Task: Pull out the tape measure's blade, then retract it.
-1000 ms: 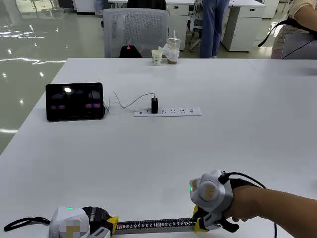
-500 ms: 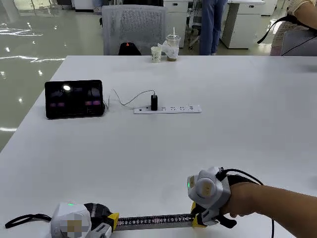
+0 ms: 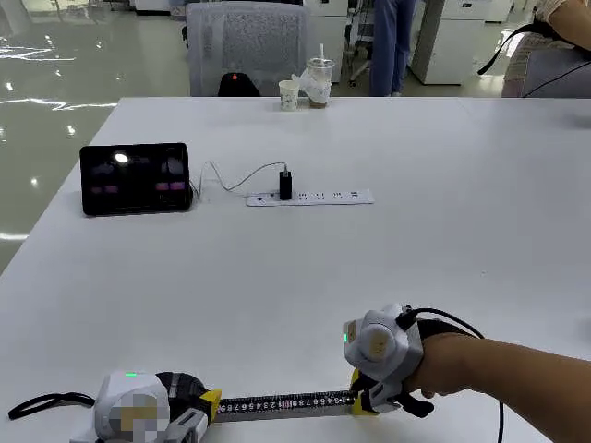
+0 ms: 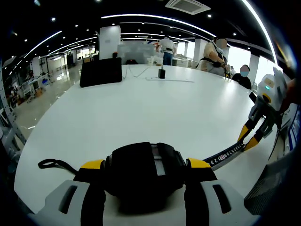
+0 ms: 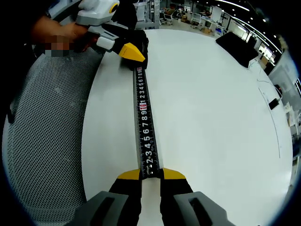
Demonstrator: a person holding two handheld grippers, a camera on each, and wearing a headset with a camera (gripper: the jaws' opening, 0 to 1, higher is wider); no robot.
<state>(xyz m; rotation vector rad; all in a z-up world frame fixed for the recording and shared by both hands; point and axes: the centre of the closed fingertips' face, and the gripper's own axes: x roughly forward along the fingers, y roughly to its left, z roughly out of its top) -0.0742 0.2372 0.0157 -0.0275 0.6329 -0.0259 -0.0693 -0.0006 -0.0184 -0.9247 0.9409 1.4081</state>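
My left gripper (image 4: 146, 165) is clamped on the black tape measure case (image 3: 177, 391) at the near left of the white table (image 3: 388, 268), one yellow-tipped jaw on each side of the body. My right gripper (image 5: 151, 175) is pressed together on the free end of the blade (image 5: 143, 113), which runs flat along the near edge of the table between the two, printed face up.

I judge the blade is only part way out. To do this well I want the right gripper travelling straight along the blade's own line, away from the case and low to the table, so the strip neither twists nor buckles. The left clamp has to be firm enough that the case does not drag. For the return, I would walk the right gripper back toward the case rather than let the blade snap home.

The end hook is buried between my right jaws, so I cannot tell how much of it I have. The case mouth sits behind the left gripper's yellow tip in the right gripper view. I cannot make out any lock button. The case's wrist strap (image 4: 52, 164) trails off to the left.
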